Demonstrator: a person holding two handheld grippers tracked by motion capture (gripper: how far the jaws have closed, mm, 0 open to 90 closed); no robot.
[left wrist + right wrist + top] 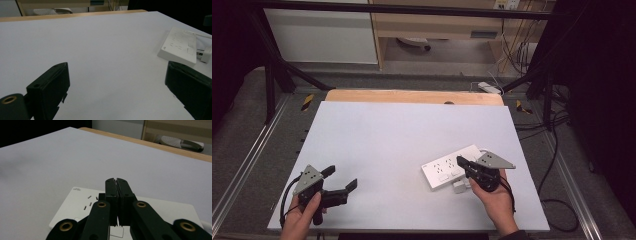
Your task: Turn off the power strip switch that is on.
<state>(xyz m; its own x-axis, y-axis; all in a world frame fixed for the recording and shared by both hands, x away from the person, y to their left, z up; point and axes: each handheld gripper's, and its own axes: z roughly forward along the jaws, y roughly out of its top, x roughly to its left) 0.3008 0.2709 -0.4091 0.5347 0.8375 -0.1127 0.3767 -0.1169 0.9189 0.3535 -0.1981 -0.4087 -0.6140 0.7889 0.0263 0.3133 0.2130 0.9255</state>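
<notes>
Your right gripper (pixel 460 161) sits at the lower right of the high view, over the near end of the white power strip (pixel 447 169). Its jaws are pressed together with nothing between them; in the right gripper view (pixel 116 180) they meet tip to tip above the strip (pixel 75 205), low in the centre of the frame. A small white plug (pixel 460 187) lies just beside the strip's near edge. Your left gripper (pixel 340 177) rests at the lower left of the high view, well apart from the strip, its jaws spread wide and empty. In the left gripper view the strip (pixel 178 46) lies at the right edge on the white table (pixel 100 45).
</notes>
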